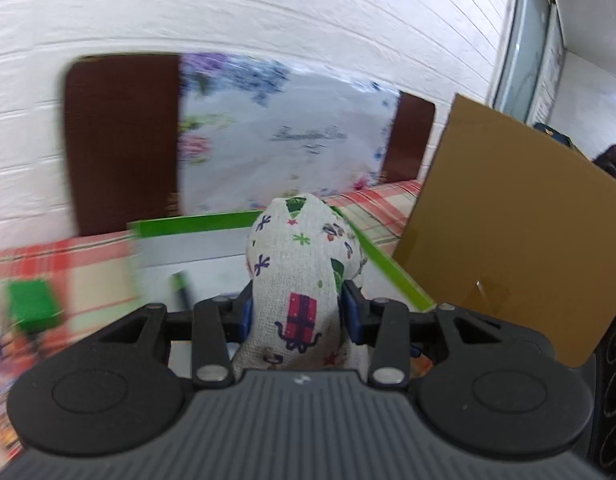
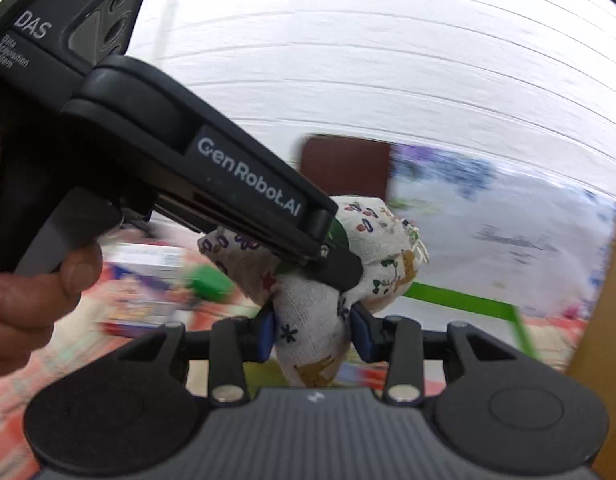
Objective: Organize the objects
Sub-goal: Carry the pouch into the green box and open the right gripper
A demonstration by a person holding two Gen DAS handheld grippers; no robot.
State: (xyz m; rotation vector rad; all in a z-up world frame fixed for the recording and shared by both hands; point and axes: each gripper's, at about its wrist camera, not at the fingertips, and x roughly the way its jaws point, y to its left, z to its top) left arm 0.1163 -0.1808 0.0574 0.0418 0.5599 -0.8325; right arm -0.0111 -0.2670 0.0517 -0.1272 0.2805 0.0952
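A white cloth pouch (image 1: 303,280) printed with gifts and trees is held up above the plaid tablecloth. My left gripper (image 1: 301,314) is shut on it, blue pads pressing both sides. In the right wrist view the same pouch (image 2: 316,340) is pinched by my right gripper (image 2: 314,332), also shut on it. The left gripper (image 2: 340,268) shows there from the side, reaching in from the upper left and clamping the pouch higher up. A green-rimmed white box (image 1: 211,240) lies just behind the pouch; it also shows in the right wrist view (image 2: 468,304).
A brown cardboard flap (image 1: 504,216) stands at the right. A floral bag (image 1: 283,136) leans on a dark brown chair back (image 1: 119,140) by the white wall. A green block (image 1: 31,304) and a colourful flat box (image 2: 143,292) lie on the plaid cloth (image 1: 380,204).
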